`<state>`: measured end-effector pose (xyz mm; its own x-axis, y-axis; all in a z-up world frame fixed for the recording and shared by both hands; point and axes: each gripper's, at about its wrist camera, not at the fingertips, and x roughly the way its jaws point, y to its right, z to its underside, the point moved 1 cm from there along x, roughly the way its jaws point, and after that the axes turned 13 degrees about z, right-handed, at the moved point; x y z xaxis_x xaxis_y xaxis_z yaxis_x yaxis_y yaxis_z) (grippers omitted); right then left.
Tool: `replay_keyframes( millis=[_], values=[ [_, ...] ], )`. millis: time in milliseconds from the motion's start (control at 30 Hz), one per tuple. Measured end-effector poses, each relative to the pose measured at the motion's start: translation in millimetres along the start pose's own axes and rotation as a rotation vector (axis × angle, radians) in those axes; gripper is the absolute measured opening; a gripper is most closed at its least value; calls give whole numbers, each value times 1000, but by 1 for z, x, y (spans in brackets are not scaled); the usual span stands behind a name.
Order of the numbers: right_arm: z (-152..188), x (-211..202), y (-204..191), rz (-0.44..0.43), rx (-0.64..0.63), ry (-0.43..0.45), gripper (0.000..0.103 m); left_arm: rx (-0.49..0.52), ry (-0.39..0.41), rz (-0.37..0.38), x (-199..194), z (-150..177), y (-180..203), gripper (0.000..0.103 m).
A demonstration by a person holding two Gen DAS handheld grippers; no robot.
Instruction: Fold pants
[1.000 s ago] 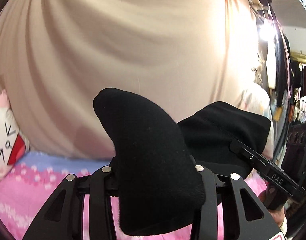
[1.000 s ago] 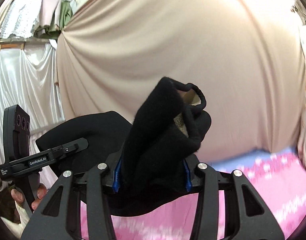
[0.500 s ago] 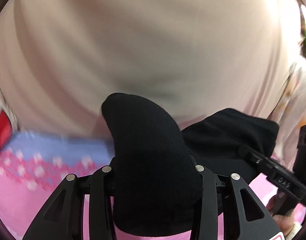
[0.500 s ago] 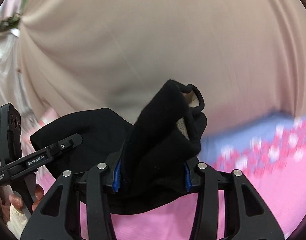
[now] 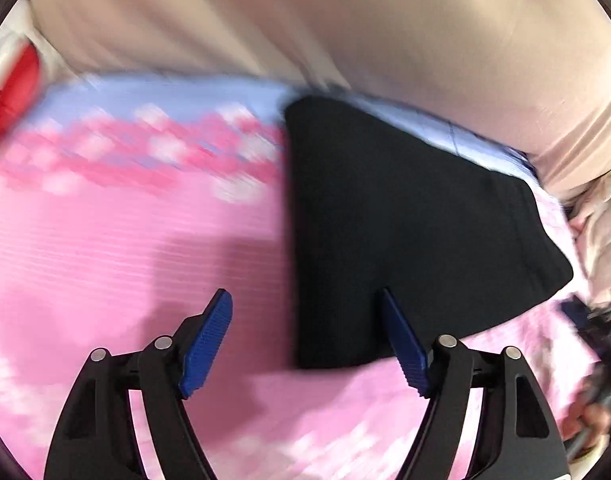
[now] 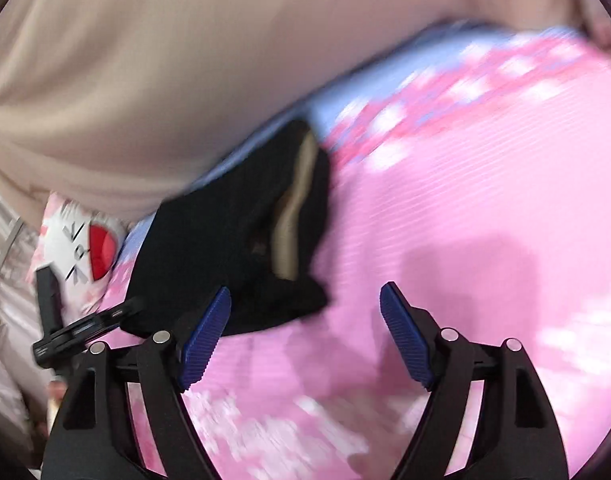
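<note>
- Jaws of the left gripper (image 5: 305,336) are spreading apart, blue pads (image 5: 207,344) bare; the near edge of the black pants (image 5: 385,220) lies between them, gripped by neither pad.
- Right gripper (image 6: 305,332) is likewise opening and released, with only pink bedding between its pads; the pants (image 6: 225,240) lie just past its left pad.
- Pants rest folded on the pink bedspread (image 5: 105,240), a pale lining showing at the open edge in the right wrist view.
- A beige curtain (image 5: 305,20) hangs behind the bed.
- A white cushion with a red patch (image 6: 85,244) sits at the bed's far side.
</note>
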<state>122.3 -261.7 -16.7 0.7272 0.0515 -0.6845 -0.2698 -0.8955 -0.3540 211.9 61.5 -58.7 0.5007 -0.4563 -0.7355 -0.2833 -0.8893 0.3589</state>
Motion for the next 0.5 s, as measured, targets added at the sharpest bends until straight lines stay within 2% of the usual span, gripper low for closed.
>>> replay_keyframes(
  millis=[33,67,133,200,267,333,433,467,500],
  values=[
    [-8,-17,-1,-12,-8,38,64,41,38,-69,-19,-5,7,61],
    [-17,-30,-10,-28,-37,61,59,88,75,-106,-34,-14,19,62],
    [-38,-42,-46,-75,-118,112,58,156,137,-127,-47,-36,48,62],
    [-56,-32,-85,-105,-198,140,58,212,193,-128,-40,-64,78,66],
    [-66,2,-115,-109,-237,101,58,225,179,-141,-16,-86,85,66],
    [-68,51,-128,-65,-265,35,57,216,104,-156,36,-95,88,66],
    [-52,116,-116,76,-285,-54,56,153,-21,-199,101,-93,69,67],
    [-46,131,-109,96,-277,-73,48,154,-26,-221,114,-90,62,69],
    [-41,136,-96,68,-262,-49,43,200,15,-246,119,-83,61,70]
  ],
)
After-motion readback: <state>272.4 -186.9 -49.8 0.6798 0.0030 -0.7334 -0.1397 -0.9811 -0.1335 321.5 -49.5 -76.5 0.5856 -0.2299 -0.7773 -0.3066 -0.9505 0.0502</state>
